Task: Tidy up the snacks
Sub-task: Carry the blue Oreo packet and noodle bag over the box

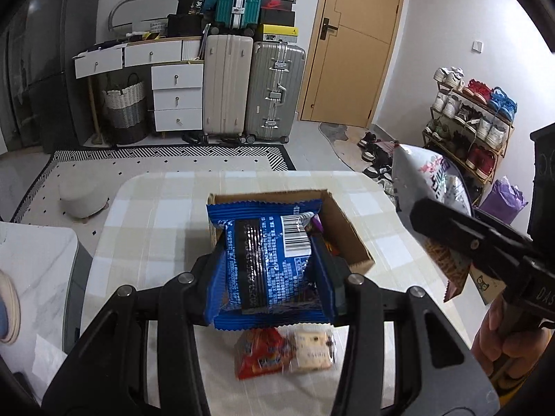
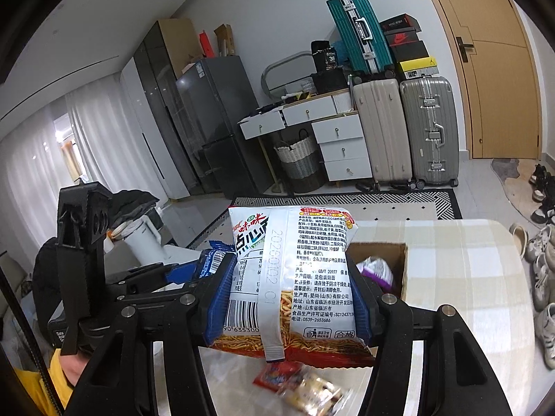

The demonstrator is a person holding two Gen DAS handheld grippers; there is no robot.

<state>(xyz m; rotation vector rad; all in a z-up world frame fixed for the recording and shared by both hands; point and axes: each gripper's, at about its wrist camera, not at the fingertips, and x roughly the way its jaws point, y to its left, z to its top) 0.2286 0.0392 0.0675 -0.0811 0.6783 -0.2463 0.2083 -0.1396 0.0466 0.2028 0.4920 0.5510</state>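
My left gripper (image 1: 269, 263) is shut on a blue snack packet (image 1: 267, 253), held up in front of an open cardboard box (image 1: 347, 222) on the checked table (image 1: 156, 215). My right gripper (image 2: 289, 287) is shut on a white bag of noodle sticks (image 2: 295, 270), also raised near the box (image 2: 378, 248), where a purple packet (image 2: 378, 268) lies inside. In the left wrist view the right gripper (image 1: 430, 218) and its bag (image 1: 430, 180) show at the right. A red packet (image 1: 260, 353) and a cracker packet (image 1: 312, 346) lie on the table below.
A white kettle (image 2: 145, 239) stands on a side surface left of the table. A hand (image 1: 499, 339) grips the right tool's handle. Beyond the table are a low stool (image 1: 81, 197), suitcases (image 1: 274, 90) and a shoe rack (image 1: 468, 121).
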